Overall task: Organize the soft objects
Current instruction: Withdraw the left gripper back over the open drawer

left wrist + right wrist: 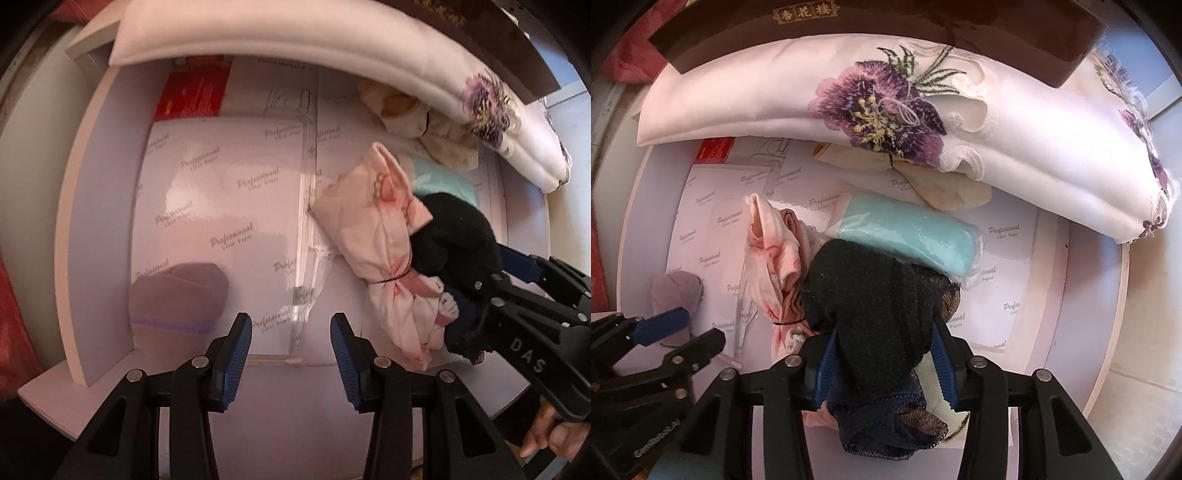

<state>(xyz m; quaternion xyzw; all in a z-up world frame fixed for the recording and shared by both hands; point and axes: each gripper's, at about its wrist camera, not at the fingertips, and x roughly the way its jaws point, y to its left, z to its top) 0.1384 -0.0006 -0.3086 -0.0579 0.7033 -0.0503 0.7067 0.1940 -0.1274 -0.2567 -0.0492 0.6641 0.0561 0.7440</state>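
Observation:
My right gripper (884, 354) points down into a white paper-lined drawer (92, 206), shut on a black fuzzy cloth (864, 295) that fills the gap between its blue pads. A navy lace garment (886, 424) lies under that cloth. Beside it lie a pink patterned bundle (373, 236) tied with a black band and a teal cloth in clear wrap (905, 229). My left gripper (290, 332) hangs open over bare printed paper with nothing between its fingers. A mauve bundle (181, 291) sits just left of it.
A folded white fabric with purple embroidered flowers (775, 92) spans the drawer's far side, under a dark brown box (849, 22). A cream cloth (945, 188) lies partly beneath the fabric. A red booklet (192, 92) and a cotton swab (273, 360) rest on the paper.

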